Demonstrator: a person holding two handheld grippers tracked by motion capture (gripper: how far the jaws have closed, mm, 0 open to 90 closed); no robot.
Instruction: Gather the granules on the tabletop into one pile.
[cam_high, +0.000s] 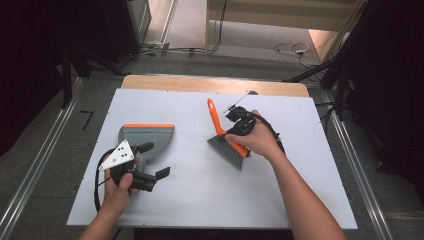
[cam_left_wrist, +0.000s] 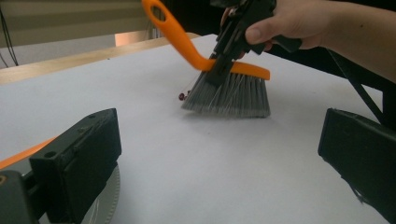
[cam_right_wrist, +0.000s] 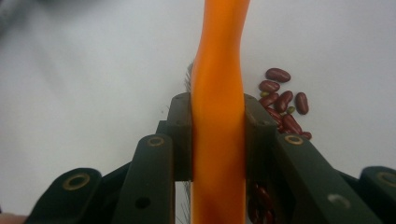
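Left gripper view, orange-handled brush (cam_left_wrist: 224, 79), grey bristles (cam_left_wrist: 231, 95)

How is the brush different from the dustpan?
The brush is held up by the right gripper, bristles touching the table; the dustpan lies flat by the open left gripper. The brush has an orange handle; the dustpan is grey with an orange edge.

- A lab or test room is suggested by metal floor rails (cam_high: 30, 165) laid beside the white table (cam_high: 200, 200).
- Loose cables (cam_high: 292, 49) are seen on grey carpet (cam_high: 45, 210).
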